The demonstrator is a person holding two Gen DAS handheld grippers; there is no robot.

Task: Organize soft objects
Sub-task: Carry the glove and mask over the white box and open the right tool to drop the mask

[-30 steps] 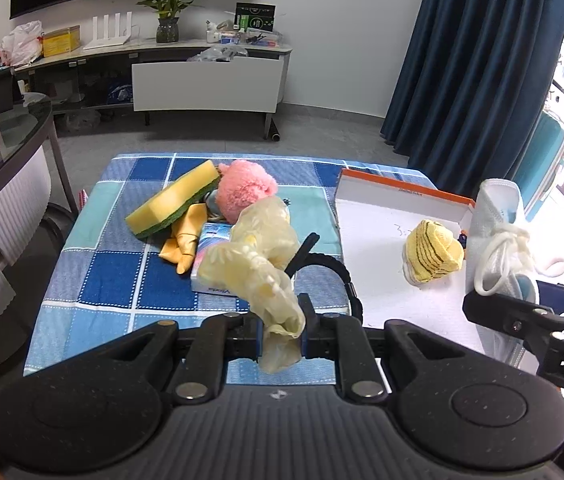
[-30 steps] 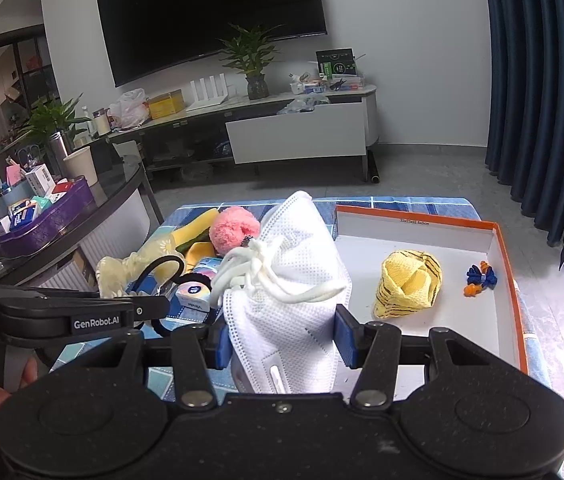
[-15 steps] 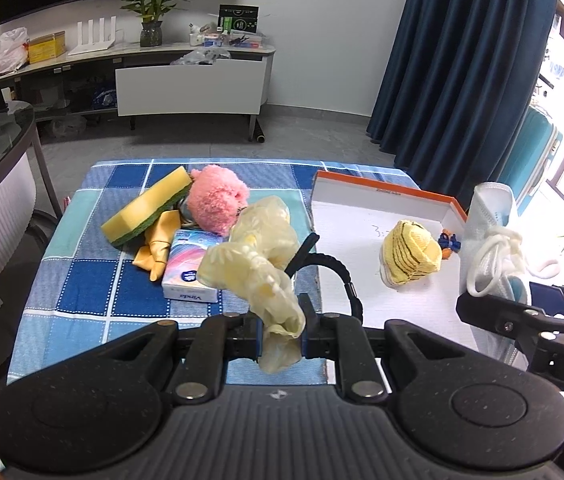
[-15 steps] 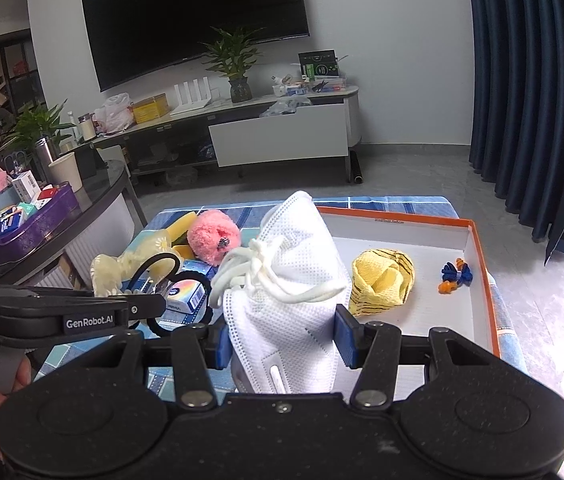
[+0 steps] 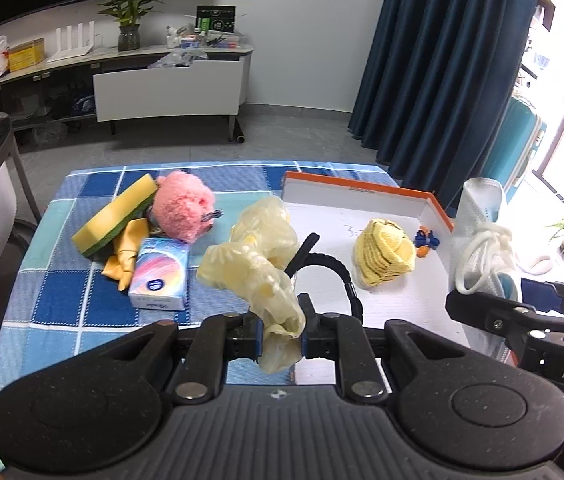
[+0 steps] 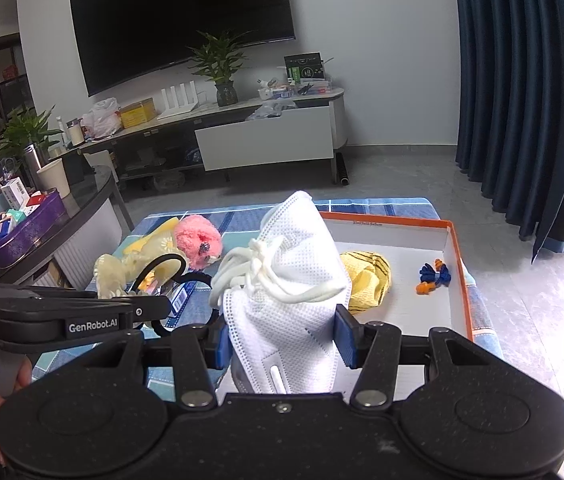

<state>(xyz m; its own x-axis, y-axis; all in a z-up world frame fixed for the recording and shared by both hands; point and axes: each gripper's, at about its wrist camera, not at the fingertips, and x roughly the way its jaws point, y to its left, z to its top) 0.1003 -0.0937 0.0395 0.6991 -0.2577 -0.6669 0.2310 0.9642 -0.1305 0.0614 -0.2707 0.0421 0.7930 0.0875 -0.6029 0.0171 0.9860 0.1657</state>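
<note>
Since the earlier frame, my left tool (image 5: 280, 330) drifted sideways, still pinching the pale yellow rubber glove (image 5: 254, 264). My right tool (image 6: 282, 338) stayed clamped on the white fabric face mask (image 6: 293, 280) beside the orange-rimmed white box (image 6: 455, 280).

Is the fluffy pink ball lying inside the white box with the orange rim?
No, the fluffy pink ball lies on the blue checked cloth, outside the box.

A translucent, glossy yellowish rubber glove (image 5: 258, 264) is crumpling beside a perforated white fabric mask (image 6: 293, 280). A fuzzy pink plush (image 5: 184, 210) is lying on checked woven cloth (image 5: 62, 288); the matt cardboard box (image 5: 393, 308) is looking smooth.
</note>
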